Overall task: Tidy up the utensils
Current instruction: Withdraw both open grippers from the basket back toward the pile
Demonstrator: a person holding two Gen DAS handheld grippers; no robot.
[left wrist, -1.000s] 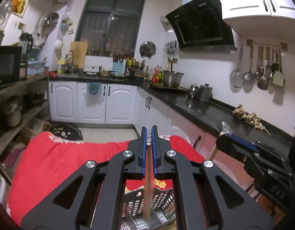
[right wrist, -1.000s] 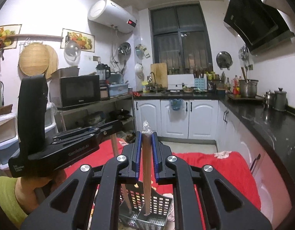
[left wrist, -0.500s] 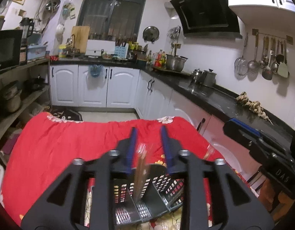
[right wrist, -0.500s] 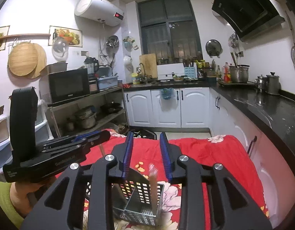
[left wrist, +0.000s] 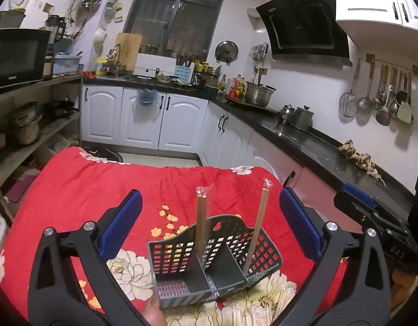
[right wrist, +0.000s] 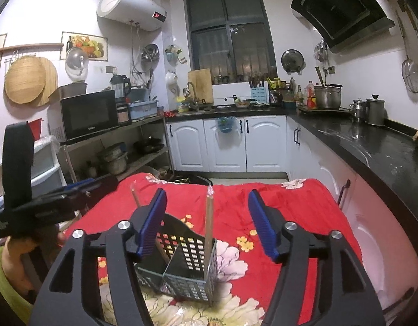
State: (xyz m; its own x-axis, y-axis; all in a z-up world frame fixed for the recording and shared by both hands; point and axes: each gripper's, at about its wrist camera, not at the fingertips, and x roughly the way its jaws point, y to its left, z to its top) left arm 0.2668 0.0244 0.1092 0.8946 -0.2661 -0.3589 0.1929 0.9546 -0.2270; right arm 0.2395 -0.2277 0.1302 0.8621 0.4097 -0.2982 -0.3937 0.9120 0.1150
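Plastic mesh caddy [left wrist: 181,255], dark grey with a perforated grid and inner dividers, sits on the red floral cloth [left wrist: 81,187]. Two thin wooden chopstick pairs in clear wrap stand in it: one [left wrist: 201,225] upright, the other [left wrist: 259,225] tilted. Left gripper [left wrist: 210,222] and right gripper [right wrist: 207,224] are opening, blue ribbed fingers [left wrist: 122,222] holding nothing.

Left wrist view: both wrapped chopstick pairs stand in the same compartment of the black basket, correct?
No. The left wrist view shows the chopstick pairs and standing in different compartments of the black basket, one on each side of its middle divider.
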